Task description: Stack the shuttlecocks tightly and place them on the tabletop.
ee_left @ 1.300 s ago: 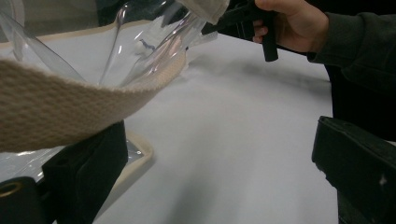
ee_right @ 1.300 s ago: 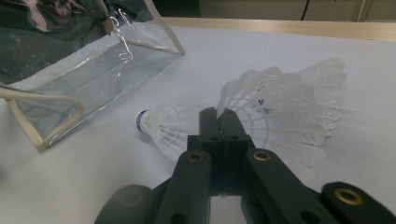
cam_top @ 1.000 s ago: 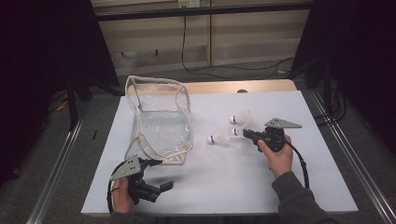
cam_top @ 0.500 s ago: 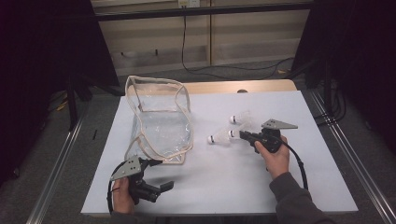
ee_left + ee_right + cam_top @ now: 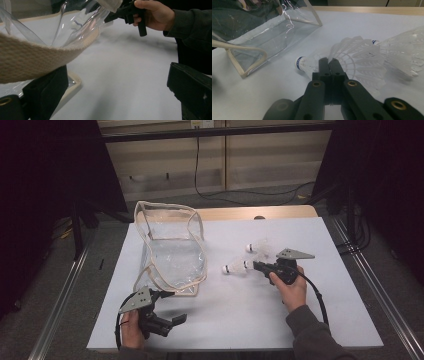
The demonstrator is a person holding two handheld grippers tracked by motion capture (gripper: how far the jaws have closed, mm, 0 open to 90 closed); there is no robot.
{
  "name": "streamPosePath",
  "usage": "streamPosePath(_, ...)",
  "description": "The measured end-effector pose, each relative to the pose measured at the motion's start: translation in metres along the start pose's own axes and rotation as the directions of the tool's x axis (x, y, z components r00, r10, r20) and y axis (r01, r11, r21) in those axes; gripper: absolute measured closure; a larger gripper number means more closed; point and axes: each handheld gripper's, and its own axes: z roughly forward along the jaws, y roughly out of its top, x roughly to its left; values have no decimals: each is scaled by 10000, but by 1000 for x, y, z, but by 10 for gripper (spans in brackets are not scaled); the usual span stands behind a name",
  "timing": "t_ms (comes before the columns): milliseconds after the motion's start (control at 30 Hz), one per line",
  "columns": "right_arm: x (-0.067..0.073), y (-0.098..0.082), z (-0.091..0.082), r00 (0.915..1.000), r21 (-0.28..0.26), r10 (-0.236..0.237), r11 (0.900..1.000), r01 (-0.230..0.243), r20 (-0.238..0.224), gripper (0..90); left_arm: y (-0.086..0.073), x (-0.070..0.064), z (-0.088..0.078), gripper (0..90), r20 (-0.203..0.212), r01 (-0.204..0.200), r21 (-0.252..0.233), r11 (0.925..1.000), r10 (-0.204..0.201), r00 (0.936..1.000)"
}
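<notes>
Our right hand-held gripper [image 5: 328, 60] pinches a feathery white shuttlecock [image 5: 352, 62]; our left hand-held gripper [image 5: 170, 312] gapes beside the clear, cloth-trimmed bag [image 5: 172, 250].

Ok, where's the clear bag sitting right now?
In the high view the clear bag stands on the left half of the white table, just beyond the left gripper, with the shuttlecocks to its right.

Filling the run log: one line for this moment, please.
left gripper open beside clear bag | right gripper shut, tips at skirt of shuttlecock
</notes>
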Motion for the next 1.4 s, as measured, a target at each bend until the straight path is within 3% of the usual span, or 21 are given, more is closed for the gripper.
streamPosePath(1400, 8, -1, 18, 9995, 222, -62, 9997, 70, -322, 900, 0, 1, 1, 36, 44, 28, -27, 10000, -28, 10000)
